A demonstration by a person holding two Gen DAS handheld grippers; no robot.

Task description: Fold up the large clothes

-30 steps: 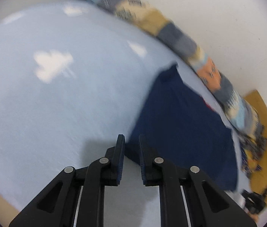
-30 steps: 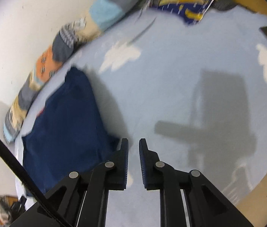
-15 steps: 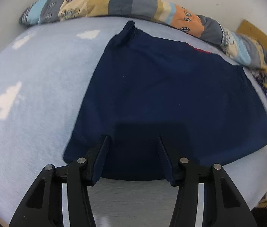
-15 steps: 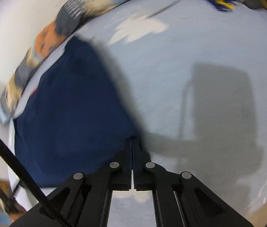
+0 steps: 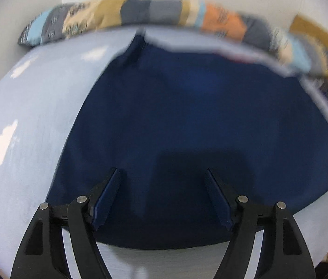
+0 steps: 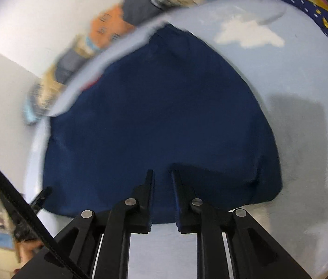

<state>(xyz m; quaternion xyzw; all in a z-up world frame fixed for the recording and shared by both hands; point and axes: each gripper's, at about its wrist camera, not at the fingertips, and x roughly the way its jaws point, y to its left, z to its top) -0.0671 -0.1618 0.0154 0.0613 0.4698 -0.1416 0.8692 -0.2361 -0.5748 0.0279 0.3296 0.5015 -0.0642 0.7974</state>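
Observation:
A navy blue garment (image 5: pixel 187 121) lies folded flat on the light blue cloud-print sheet (image 5: pixel 29 121); it also fills the right wrist view (image 6: pixel 154 116). My left gripper (image 5: pixel 162 174) is wide open and empty, its fingers above the garment's near edge. My right gripper (image 6: pixel 162 174) is open by a narrow gap and empty, also over the near edge. A bit of red shows at the garment's far edge (image 5: pixel 236 59).
A long patchwork bolster (image 5: pixel 164 14) lies along the white wall behind the garment. A yellow and navy patterned cloth (image 6: pixel 317 11) lies at the far right. The sheet (image 6: pixel 303 88) stretches to the right of the garment. A dark cable (image 6: pixel 13 197) crosses the lower left.
Both grippers swung from the bare sheet to over the garment's near edge. The left gripper opened wide. The right gripper shut half a second ago and has since opened slightly.

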